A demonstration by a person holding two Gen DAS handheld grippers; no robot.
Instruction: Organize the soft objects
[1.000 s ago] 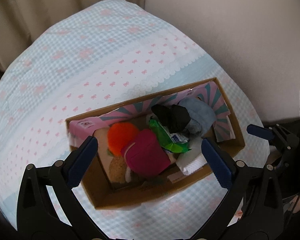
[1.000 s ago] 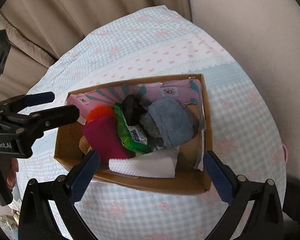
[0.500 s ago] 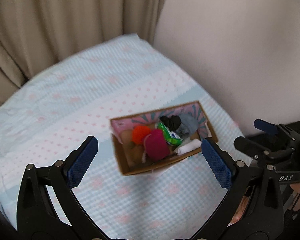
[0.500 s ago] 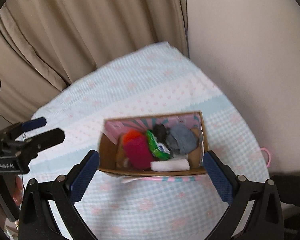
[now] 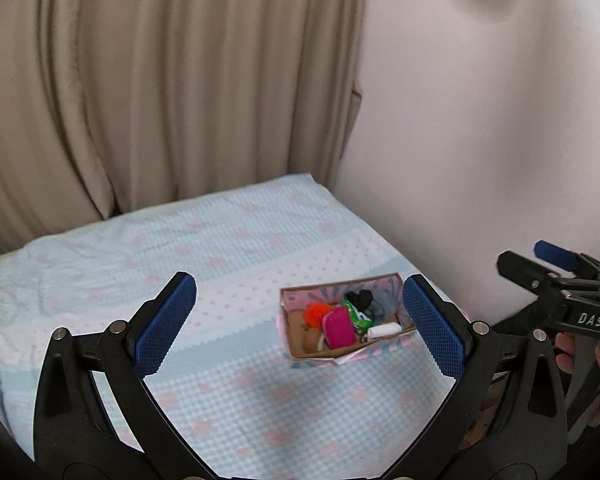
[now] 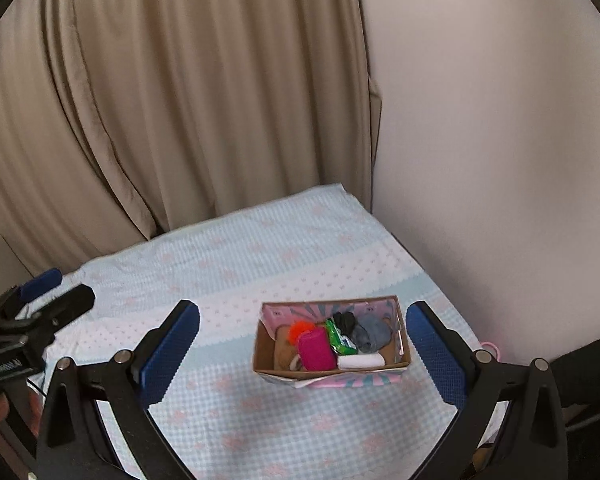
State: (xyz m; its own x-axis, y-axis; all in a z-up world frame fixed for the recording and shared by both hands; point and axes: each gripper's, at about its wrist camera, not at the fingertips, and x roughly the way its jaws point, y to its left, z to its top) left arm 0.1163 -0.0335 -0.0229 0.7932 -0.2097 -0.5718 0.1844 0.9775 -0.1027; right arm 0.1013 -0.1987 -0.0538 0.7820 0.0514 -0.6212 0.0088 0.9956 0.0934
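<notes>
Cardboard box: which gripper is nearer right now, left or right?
Right, slightly, as far as these views tell. The right gripper faces the cardboard box almost head-on, box centred between its fingers. The left gripper stands off to the box's left, box near its right finger. Both open, touching nothing.

The left gripper hung wide apart above the blue checked bedspread. Between its fingers sat the cardboard box, holding an orange pompom, magenta pouch, green packet, black and grey cloths and a white roll. The right gripper showed at the right edge.
</notes>
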